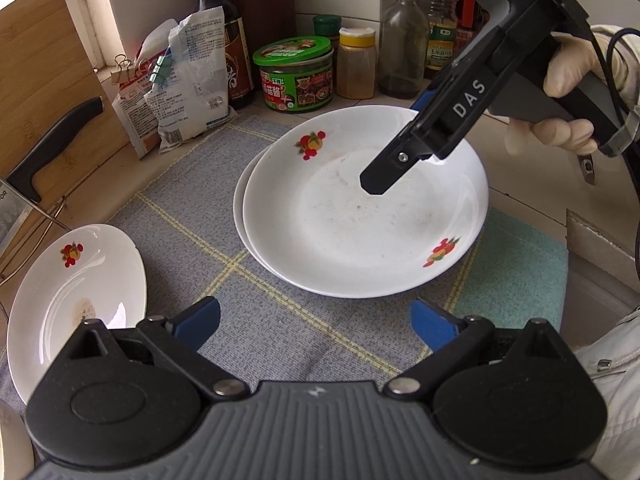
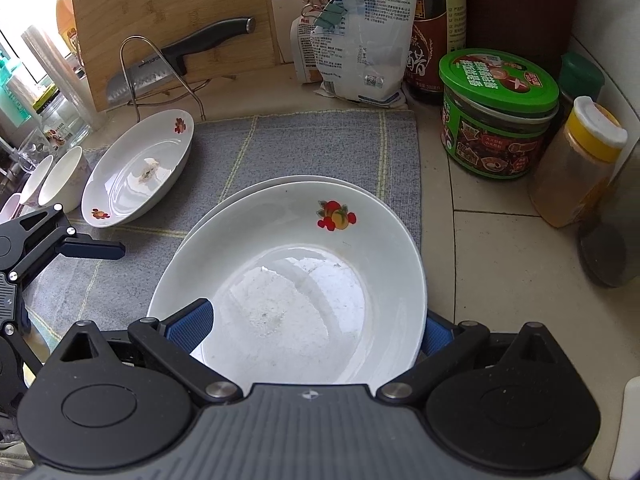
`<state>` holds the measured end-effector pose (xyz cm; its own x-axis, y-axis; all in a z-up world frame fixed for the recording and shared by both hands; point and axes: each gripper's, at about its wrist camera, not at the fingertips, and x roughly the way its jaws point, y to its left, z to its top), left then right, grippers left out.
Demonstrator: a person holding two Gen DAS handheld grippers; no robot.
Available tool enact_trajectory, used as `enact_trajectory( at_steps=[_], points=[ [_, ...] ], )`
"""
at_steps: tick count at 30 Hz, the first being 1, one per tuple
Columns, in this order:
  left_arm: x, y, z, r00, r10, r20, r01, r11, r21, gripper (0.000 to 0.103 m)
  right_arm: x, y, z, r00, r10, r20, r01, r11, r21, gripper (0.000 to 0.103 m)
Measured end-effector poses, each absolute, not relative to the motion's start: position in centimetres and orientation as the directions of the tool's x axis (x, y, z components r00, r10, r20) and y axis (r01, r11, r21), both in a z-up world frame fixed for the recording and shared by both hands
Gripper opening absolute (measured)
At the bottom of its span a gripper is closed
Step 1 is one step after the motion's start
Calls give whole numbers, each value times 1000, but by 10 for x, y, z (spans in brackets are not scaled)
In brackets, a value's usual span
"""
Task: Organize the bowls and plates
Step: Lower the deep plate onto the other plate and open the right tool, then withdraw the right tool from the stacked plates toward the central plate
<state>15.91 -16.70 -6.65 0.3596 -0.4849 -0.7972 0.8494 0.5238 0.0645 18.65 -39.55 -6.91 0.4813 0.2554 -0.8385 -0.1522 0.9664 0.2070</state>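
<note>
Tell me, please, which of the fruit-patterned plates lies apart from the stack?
The single plate at the mat's left edge, near the small bowls. The other two are stacked between the right tongs.

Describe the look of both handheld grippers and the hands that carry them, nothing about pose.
Each gripper, left gripper and right gripper, has a ribbed grey body, black linkage arms with silver pivot pins, round black housings and blue finger pads. The right one bears white lettering "DAS". The right hand wears a pale glove with a light sleeve; a black cable loops behind it.
</note>
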Motion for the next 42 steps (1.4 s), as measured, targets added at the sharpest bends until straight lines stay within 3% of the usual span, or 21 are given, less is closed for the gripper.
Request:
enact_trajectory(
  at_steps=[15, 25, 33, 42],
  points=[
    [134, -144, -61, 380, -486, -787, 839, 540, 72, 101, 181, -396, -67, 500, 199, -843, -80, 980, 184, 103],
    [118, -134, -50, 428, -496, -756, 819, 567, 92, 101, 163, -376, -41, 589, 170, -790, -141, 984, 107, 103],
    [110, -114, -37, 523, -472, -709, 724, 685, 78, 102, 141, -337, -27, 675, 129, -727, -205, 979, -17, 103],
    [97, -63, -30, 649, -353, -674, 531, 845, 68, 102, 122, -287, -22, 739, 144, -658, -187, 982, 5, 103]
  ],
)
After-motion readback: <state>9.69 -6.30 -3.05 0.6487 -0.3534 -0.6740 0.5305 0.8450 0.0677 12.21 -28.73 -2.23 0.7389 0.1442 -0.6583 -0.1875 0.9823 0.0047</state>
